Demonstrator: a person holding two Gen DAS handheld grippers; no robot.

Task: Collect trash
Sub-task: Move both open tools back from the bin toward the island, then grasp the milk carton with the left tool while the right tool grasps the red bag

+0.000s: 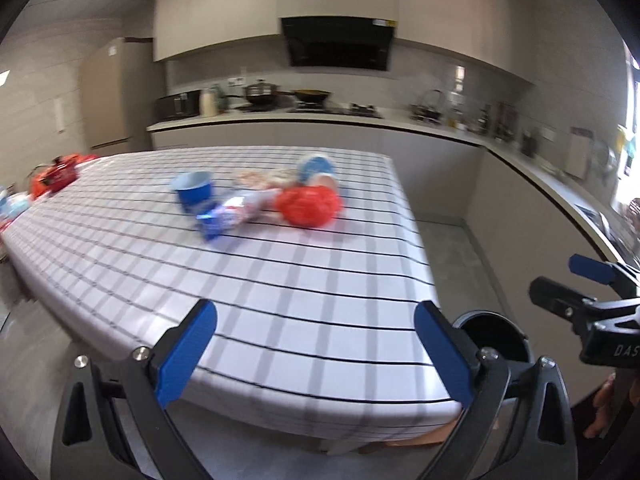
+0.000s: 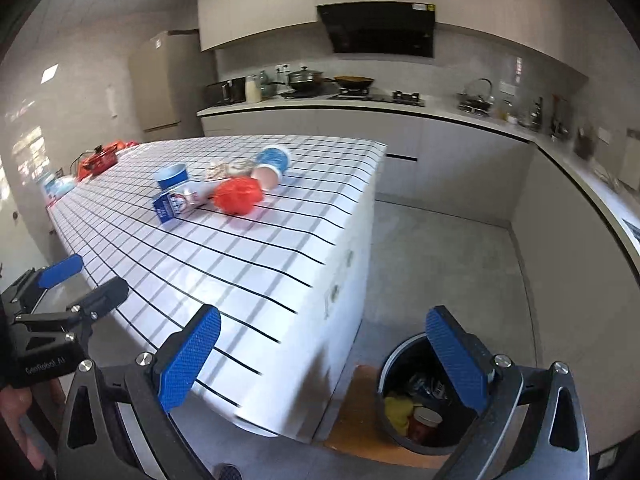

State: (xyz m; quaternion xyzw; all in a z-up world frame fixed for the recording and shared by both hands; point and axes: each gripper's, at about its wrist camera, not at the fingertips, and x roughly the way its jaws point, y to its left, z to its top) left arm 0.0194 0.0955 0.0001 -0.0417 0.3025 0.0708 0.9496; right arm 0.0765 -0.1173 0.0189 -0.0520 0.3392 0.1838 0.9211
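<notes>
Black-framed left tool [image 1: 316, 354] and right tool [image 2: 324, 360], blue textured pads [image 2: 190, 362], silver screws [image 2: 144, 359].

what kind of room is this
Most likely a home kitchen: a range hood hangs over a gas stove with pans, a fridge stands in the corner, and cabinets line the counter.

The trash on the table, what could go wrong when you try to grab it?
The carton, red bag and cups lie bunched together, so grabbing one might knock another away. The tipped cups could roll off the table. The bin sits low beside the table, so a drop might miss.
</notes>
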